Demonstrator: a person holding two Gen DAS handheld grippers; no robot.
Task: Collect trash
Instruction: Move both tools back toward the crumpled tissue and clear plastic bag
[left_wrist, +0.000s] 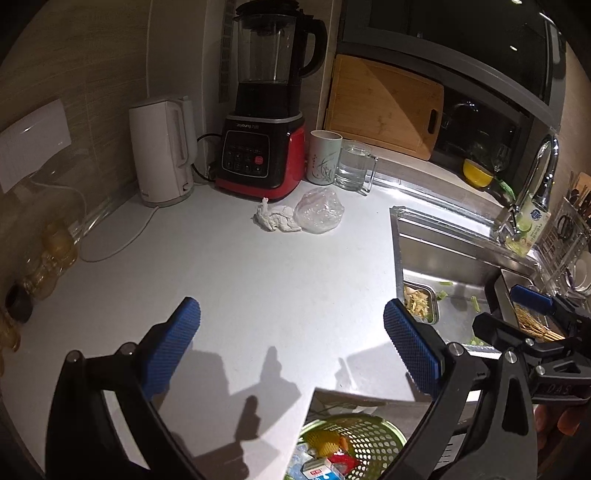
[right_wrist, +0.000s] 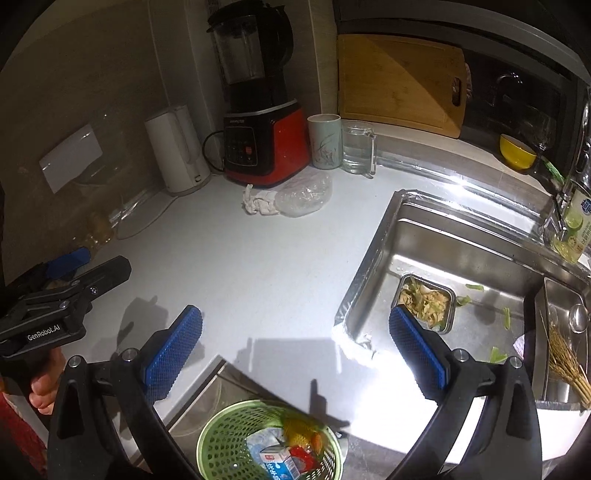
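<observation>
A crumpled white tissue (left_wrist: 275, 218) and a clear plastic bag (left_wrist: 320, 209) lie on the white counter in front of the red blender; both also show in the right wrist view, the tissue (right_wrist: 258, 203) and the bag (right_wrist: 304, 194). A green perforated bin (right_wrist: 269, 441) with cartons and wrappers stands on the floor below the counter edge; it also shows in the left wrist view (left_wrist: 354, 446). My left gripper (left_wrist: 291, 350) is open and empty above the counter. My right gripper (right_wrist: 295, 354) is open and empty above the counter edge and bin.
A red blender (left_wrist: 262, 147), white kettle (left_wrist: 162, 151), mug (left_wrist: 324, 157) and glass (left_wrist: 354, 166) line the back wall. The steel sink (right_wrist: 480, 258) at right holds a metal tray of food scraps (right_wrist: 424, 302) and green bits. A cutting board (right_wrist: 399, 81) leans behind.
</observation>
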